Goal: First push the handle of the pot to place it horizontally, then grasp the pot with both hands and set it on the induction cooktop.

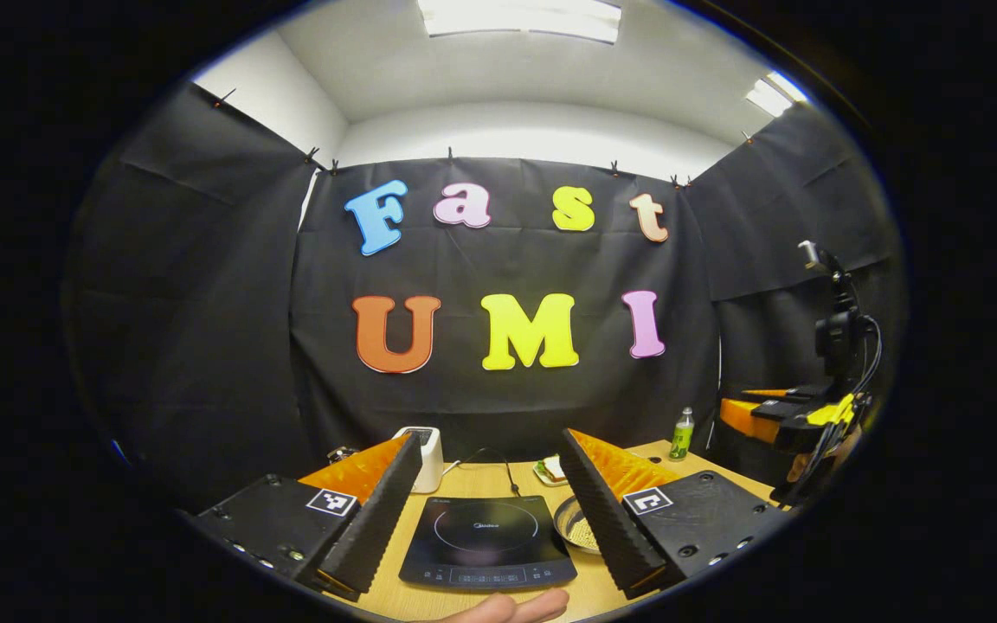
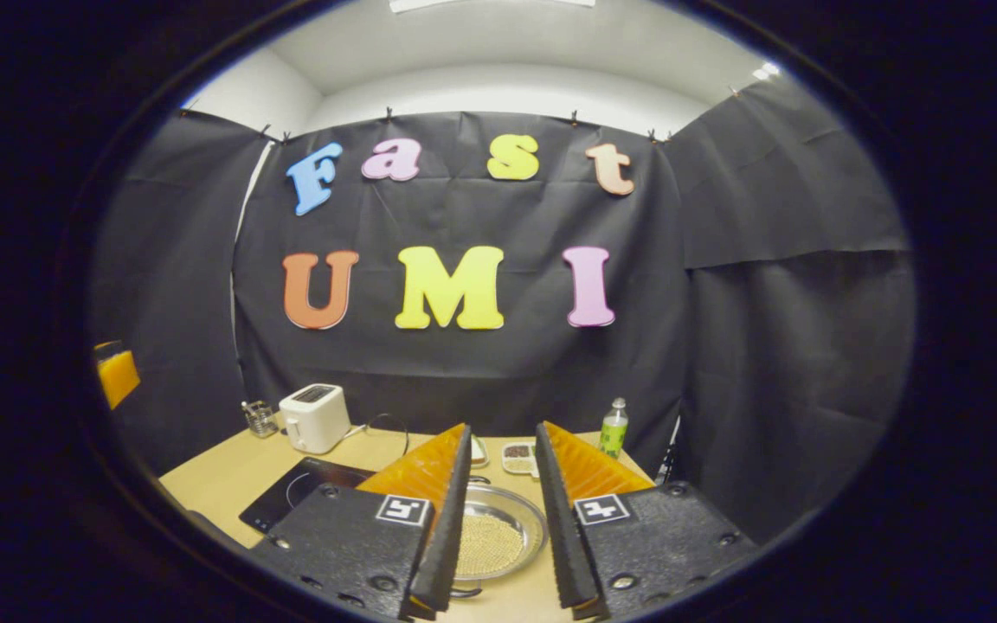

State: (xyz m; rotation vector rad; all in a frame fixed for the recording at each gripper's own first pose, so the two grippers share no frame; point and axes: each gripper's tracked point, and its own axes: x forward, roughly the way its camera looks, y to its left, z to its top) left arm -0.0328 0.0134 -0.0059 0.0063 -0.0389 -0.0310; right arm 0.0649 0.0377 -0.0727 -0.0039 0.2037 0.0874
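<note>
Both grippers hover with fingers apart, holding nothing: left gripper (image 1: 490, 506) above the cooktop (image 1: 487, 541), right gripper (image 2: 503, 510) over the pot (image 2: 498, 532) just beside it (handle mostly hidden); lower one fingertip beside the handle, sweep slowly sideways.

no legible text on the induction cooktop (image 1: 487, 541)

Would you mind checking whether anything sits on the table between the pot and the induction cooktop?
Nothing visible does. In the right gripper view the pot sits just right of the induction cooktop on bare table. The toaster and bottle stand farther back, off that path.
</note>
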